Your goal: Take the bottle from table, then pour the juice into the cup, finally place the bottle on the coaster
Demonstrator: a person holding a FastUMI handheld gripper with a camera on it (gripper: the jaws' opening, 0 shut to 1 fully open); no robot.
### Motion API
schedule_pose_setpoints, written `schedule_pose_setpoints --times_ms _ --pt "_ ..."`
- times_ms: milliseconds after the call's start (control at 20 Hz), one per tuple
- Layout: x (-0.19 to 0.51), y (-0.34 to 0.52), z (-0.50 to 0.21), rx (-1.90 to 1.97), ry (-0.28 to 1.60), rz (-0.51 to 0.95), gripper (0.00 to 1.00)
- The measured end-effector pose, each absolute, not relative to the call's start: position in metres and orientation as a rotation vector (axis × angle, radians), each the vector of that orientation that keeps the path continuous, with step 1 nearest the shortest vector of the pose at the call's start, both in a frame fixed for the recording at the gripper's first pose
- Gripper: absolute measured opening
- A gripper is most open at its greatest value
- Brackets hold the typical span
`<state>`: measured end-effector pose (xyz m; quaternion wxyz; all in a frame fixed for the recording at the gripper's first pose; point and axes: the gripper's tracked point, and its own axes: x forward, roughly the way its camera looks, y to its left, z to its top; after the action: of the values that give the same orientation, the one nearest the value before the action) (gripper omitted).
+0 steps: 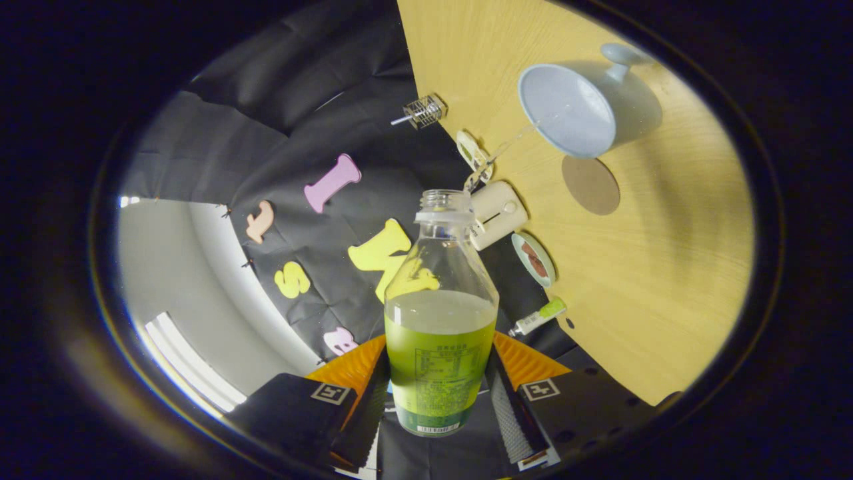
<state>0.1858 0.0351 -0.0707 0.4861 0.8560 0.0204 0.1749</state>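
Pouring step, judged under way: tip slowly, bottle mouth aimed into cup. Table [666, 267]: pale wood grain, flat. Cup [578, 110]: smooth, matte, round, handled. Bottle [440, 313]: clear plastic, uncapped, green juice low, pinched between gripper [436, 393] fingers, short of cup. Coaster [590, 185]: thin brown disc just beside cup.

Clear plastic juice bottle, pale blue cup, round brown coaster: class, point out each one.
Clear plastic juice bottle [440, 333]: gripper view, green label.
Pale blue cup [566, 110]: gripper view, inner wall.
Round brown coaster [590, 185]: gripper view, centre.

clear plastic bottle [440, 287], wood-grain table [666, 253]
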Motion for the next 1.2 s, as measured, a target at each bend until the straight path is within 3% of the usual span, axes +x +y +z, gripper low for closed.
schedule_pose_setpoints --times_ms 1200 --pt "0.179 0.024 -0.011 2.289 -0.04 0.507 0.78"
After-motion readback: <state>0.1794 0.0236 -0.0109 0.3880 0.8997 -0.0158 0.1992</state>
